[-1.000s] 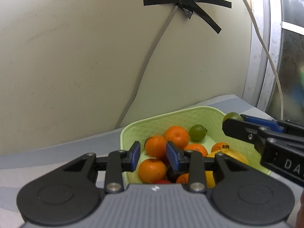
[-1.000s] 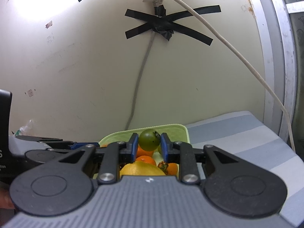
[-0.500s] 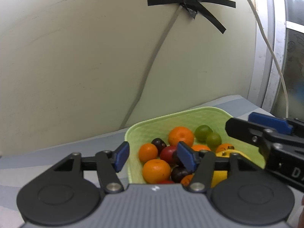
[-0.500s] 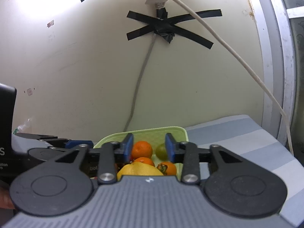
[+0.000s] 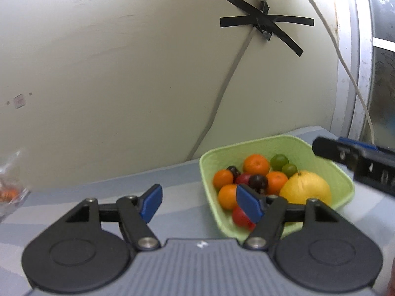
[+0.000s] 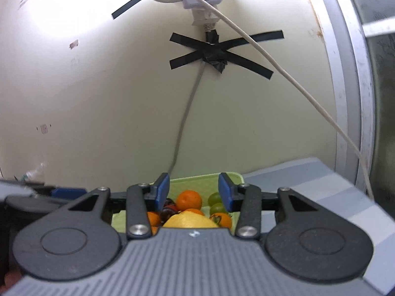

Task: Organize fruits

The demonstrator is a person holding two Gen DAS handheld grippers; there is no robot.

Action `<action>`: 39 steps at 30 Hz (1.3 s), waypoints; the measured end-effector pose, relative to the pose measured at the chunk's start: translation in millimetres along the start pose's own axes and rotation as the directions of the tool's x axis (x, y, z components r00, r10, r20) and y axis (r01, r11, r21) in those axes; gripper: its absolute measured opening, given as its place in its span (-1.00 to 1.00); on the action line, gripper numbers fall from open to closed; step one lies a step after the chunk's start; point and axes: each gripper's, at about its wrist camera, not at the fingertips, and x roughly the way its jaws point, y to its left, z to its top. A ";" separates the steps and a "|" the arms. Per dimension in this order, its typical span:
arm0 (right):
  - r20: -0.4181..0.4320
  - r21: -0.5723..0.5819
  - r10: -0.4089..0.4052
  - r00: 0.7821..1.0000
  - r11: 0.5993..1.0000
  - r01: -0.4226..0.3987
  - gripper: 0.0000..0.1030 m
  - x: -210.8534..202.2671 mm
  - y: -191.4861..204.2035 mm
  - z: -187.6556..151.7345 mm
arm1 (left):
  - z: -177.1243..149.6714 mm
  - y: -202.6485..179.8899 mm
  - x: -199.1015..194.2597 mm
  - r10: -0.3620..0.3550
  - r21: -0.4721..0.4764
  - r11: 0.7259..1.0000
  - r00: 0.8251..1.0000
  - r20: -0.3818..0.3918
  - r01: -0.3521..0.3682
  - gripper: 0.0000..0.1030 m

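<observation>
Both grippers hang empty with their jaws spread apart. The left gripper [image 5: 198,203] sits just short of the green bowl [image 5: 344,178], whose near-left corner lies ahead and to the right of its fingers; the right blue pad overlaps a red fruit [image 5: 240,218] in the picture, though contact cannot be judged. The right gripper [image 6: 194,192] hovers above the bowl's near edge with the fruit showing between its fingers.

All the fruit in sight is heaped in the bowl: several oranges [image 5: 256,164], two green fruits [image 5: 279,162] at the far side, dark plums [image 5: 258,182] in the middle, and a big yellow citrus [image 5: 305,188] at the near-right.

The heap is the main risk. The fruits are round and lean on each other, so a finger pushed in beside one probably rolls its neighbours, and a small one near the low rim could hop out onto the striped cloth [image 5: 172,180]. The bowl looks light; a sideways nudge from either gripper may slide or tip it. The two grippers are also close together over the same bowl, so reaching in at once invites a collision. At the far left a clear bag [image 5: 11,192] holds something orange, too blurred to name.
</observation>
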 end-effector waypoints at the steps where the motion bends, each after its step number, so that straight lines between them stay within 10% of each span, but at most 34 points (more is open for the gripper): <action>1: -0.002 0.017 0.005 1.000 1.000 -0.005 -0.10 -3.9 1.4 0.2 | -3.6 0.9 -5.2 0.000 -0.001 1.000 1.000 -0.002 0.000 0.35; 4: -0.005 0.065 0.019 1.000 0.998 -0.019 -0.10 -17.6 7.2 -5.2 | -15.3 4.4 -21.3 0.001 -0.004 1.000 1.000 0.003 -0.001 0.75; 15: -0.012 0.190 0.021 1.000 0.982 -0.018 0.00 -68.6 37.8 -41.4 | -65.0 18.1 -72.1 0.015 -0.001 1.000 1.000 -0.009 -0.015 0.99; 39: -0.012 0.218 -0.015 1.000 0.976 0.017 0.36 -97.3 62.7 -80.3 | -120.5 50.0 -98.3 0.102 -0.033 0.994 0.994 -0.047 -0.104 1.00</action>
